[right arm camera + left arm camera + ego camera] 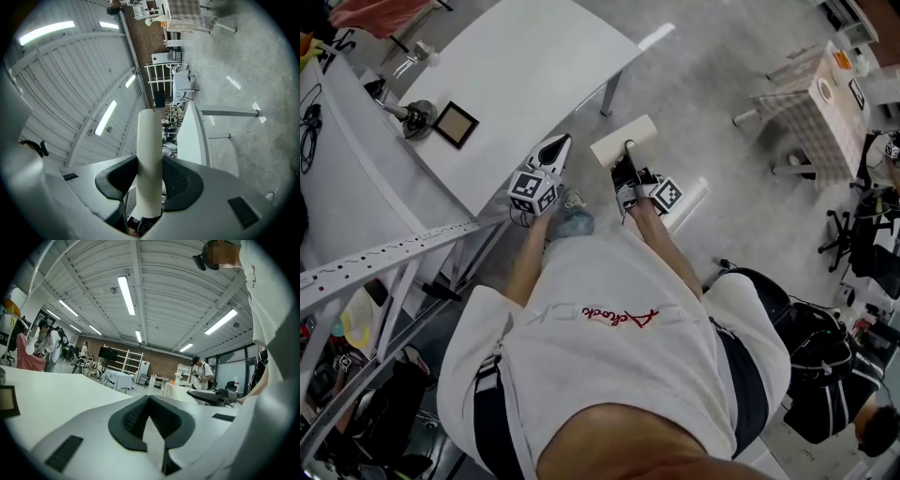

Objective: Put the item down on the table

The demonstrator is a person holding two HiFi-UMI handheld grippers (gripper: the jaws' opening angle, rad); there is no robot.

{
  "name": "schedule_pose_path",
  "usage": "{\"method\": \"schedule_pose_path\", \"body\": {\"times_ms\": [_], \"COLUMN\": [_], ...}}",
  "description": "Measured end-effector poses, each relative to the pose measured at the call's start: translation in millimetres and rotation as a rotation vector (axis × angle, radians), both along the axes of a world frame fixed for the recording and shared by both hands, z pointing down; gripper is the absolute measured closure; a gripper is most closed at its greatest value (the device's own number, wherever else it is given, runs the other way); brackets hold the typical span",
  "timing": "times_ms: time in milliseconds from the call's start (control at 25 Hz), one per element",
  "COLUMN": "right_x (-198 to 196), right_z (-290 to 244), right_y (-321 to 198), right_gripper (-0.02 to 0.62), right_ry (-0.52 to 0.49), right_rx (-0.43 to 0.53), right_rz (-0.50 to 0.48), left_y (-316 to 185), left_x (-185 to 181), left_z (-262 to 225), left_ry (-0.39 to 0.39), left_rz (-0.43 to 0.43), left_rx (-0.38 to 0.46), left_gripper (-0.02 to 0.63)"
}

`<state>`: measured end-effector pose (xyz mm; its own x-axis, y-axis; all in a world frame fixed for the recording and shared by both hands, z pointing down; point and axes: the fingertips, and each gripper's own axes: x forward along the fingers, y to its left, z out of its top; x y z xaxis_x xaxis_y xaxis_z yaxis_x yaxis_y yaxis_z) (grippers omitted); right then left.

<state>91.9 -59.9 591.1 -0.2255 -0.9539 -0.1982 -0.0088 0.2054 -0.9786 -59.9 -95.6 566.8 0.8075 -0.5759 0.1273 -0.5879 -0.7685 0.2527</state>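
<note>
Grey concrete floor lies below both tools, with a white table [525,66] ahead and to the left. Nearest is the person's white shirt [609,356]; it carries one line of red script that cannot be read.

Right gripper [150,164]: jaws part-way apart and clamped on a cream flat item [150,140], one ribbed pad pressed against each broad face. The item projects forward past the fingertips. In the head view its long axis runs across the jaw line, from lower left to upper right. It is held in the air over the floor, just right of the table edge and not touching it. No print shows on it.

Left gripper [149,398]: pad tips meet, with nothing between them. It points over the table's near edge. Each gripper's cube shows black-and-white square markers.

Beyond the left gripper, a small dark-framed square [455,124] lies flat on the table, just beside a metal object [414,118].
</note>
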Motion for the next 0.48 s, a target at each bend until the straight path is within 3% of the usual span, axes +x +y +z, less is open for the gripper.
{"method": "schedule_pose_path", "body": {"times_ms": [480], "right_x": [-1], "right_z": [0], "right_y": [-61], "right_gripper": [0.434], "right_ry": [0.017], "right_rx": [0.004], "right_rz": [0.059], "left_y": [-71], "left_x": [6], "left_z": [-1], "left_ry": [0.003], "left_rz": [0.092], "left_rx": [0.002], "left_gripper": [0.603]}}
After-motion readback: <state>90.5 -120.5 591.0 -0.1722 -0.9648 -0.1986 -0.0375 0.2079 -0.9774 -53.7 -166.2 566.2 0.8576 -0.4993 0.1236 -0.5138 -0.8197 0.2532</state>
